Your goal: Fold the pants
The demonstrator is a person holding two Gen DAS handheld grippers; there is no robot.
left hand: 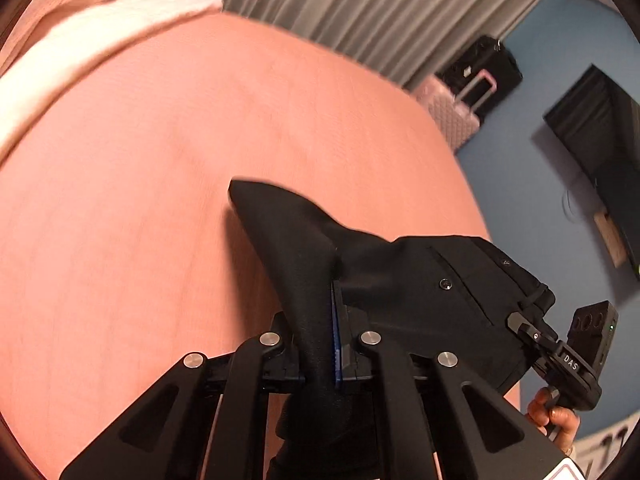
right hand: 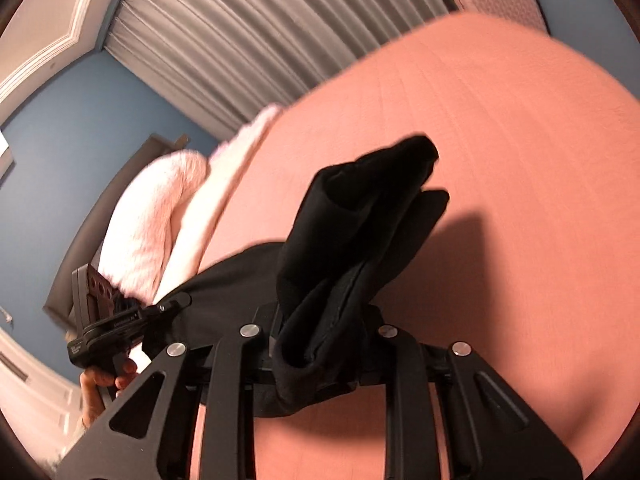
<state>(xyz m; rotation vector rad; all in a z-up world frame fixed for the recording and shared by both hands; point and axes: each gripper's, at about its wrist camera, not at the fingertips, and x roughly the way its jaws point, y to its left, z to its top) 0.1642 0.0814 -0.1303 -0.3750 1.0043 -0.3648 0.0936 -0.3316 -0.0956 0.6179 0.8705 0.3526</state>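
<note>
The black pants [left hand: 424, 292] hang stretched between my two grippers above the pink bed [left hand: 168, 184]. My left gripper [left hand: 336, 320] is shut on a bunch of the black cloth; a pocket button and waistband show to its right. In the same view my right gripper [left hand: 524, 324] clamps the waistband end at the far right. In the right wrist view my right gripper [right hand: 324, 312] is shut on folded black cloth [right hand: 360, 216] that sticks up past the fingers. My left gripper [right hand: 168, 308] grips the pants at the left.
A pale pink blanket and pillow [left hand: 72, 52] lie at the bed's far side, also in the right wrist view [right hand: 160, 216]. Grey curtains [left hand: 360, 8], a pink suitcase [left hand: 452, 108] and a dark wall TV [left hand: 604, 152] stand beyond the bed.
</note>
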